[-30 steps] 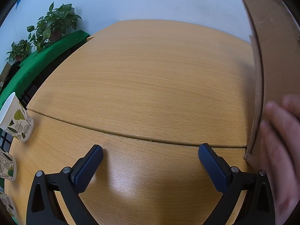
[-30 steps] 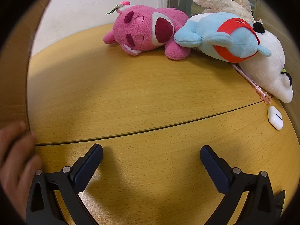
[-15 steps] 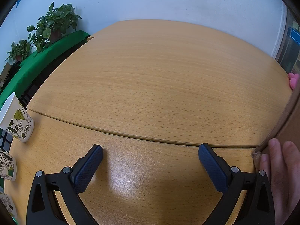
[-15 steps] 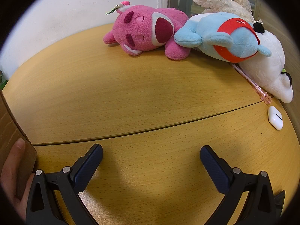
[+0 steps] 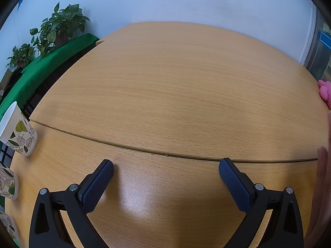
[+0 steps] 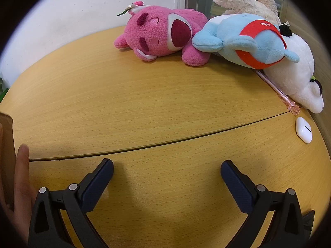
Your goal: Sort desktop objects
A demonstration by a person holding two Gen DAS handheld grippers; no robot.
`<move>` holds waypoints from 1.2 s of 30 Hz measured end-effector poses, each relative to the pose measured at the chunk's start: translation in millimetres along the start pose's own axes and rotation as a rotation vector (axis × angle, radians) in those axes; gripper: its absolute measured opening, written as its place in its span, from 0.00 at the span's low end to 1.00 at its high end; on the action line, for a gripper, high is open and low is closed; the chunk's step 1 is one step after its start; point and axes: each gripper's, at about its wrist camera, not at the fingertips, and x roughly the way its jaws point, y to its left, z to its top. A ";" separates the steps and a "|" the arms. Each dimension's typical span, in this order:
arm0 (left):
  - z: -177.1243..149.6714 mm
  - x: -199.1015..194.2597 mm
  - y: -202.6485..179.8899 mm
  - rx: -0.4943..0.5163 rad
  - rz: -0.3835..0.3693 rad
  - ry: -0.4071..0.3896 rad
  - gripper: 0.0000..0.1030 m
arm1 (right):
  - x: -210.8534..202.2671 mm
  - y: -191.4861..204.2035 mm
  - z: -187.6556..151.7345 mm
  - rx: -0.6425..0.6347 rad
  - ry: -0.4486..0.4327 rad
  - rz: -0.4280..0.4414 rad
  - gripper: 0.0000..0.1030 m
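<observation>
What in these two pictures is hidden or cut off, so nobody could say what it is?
- Brown cardboard piece, right wrist view: cut by the left edge, partly behind a hand.
- Pink transparent pen, right wrist view: far end under the plush toys.
- Leaf-patterned paper cups, left wrist view: lower ones cropped by the left edge.

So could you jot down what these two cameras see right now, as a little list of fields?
surface: wooden table
left gripper: open, empty
right gripper: open, empty
left side: leaf-print paper cups, potted plants behind
far right: pink plush, blue plush with red band, white plush
small items: pink pen, white earbud case
person: hand against cardboard
</observation>
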 end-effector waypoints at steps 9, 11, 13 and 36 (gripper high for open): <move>1.2 -1.2 -0.8 0.000 0.000 0.000 1.00 | -2.4 1.3 -0.3 -0.001 0.001 -0.001 1.00; 0.9 -0.7 -0.9 0.000 0.000 -0.001 1.00 | -2.7 1.3 0.1 -0.001 0.002 -0.001 1.00; 0.9 -0.9 -0.9 0.000 0.000 0.000 1.00 | -2.9 1.5 0.6 -0.001 0.002 -0.001 1.00; 1.3 -1.3 -1.4 -0.002 0.001 -0.001 1.00 | -2.8 2.0 1.5 -0.001 0.002 0.000 1.00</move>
